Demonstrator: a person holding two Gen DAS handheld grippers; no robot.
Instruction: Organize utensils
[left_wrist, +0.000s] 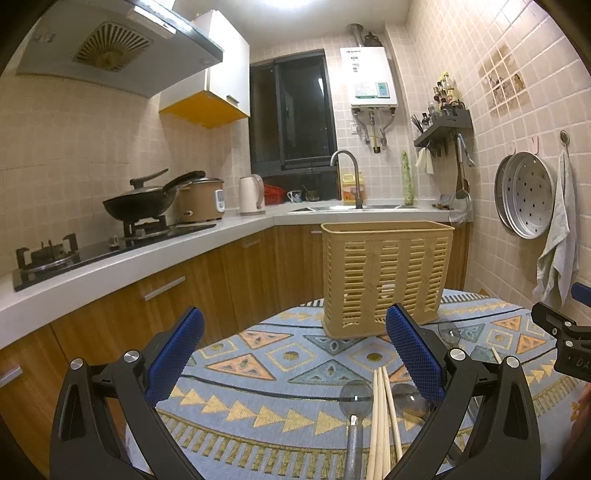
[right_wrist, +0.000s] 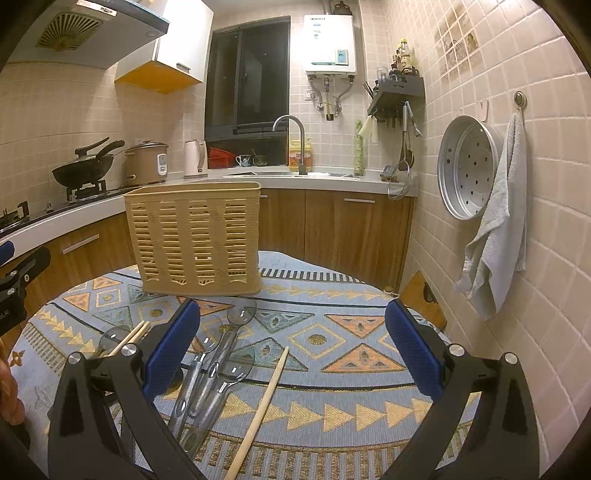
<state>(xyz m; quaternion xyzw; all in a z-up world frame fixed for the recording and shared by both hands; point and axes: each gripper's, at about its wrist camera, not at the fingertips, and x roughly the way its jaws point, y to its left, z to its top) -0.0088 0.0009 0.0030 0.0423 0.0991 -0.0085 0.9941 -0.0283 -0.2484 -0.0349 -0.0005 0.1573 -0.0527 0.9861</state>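
A beige slatted utensil basket (left_wrist: 386, 277) stands upright at the far side of a patterned cloth (left_wrist: 280, 376); it also shows in the right wrist view (right_wrist: 194, 238). My left gripper (left_wrist: 295, 354) is open and empty, with several wooden chopsticks (left_wrist: 382, 421) and clear plastic spoons (left_wrist: 356, 397) lying on the cloth near its right finger. My right gripper (right_wrist: 291, 350) is open and empty above the cloth (right_wrist: 332, 369). Several clear spoons (right_wrist: 218, 365) lie by its left finger, and one chopstick (right_wrist: 260, 413) lies between the fingers. A chopstick pair (right_wrist: 129, 338) lies further left.
A counter (left_wrist: 147, 251) with a wok (left_wrist: 142, 203), rice cooker (left_wrist: 203, 199), kettle (left_wrist: 251, 194) and sink runs along the left and back. A steamer tray (right_wrist: 467, 166) and a towel (right_wrist: 495, 243) hang on the right wall. The other gripper shows at each view's edge.
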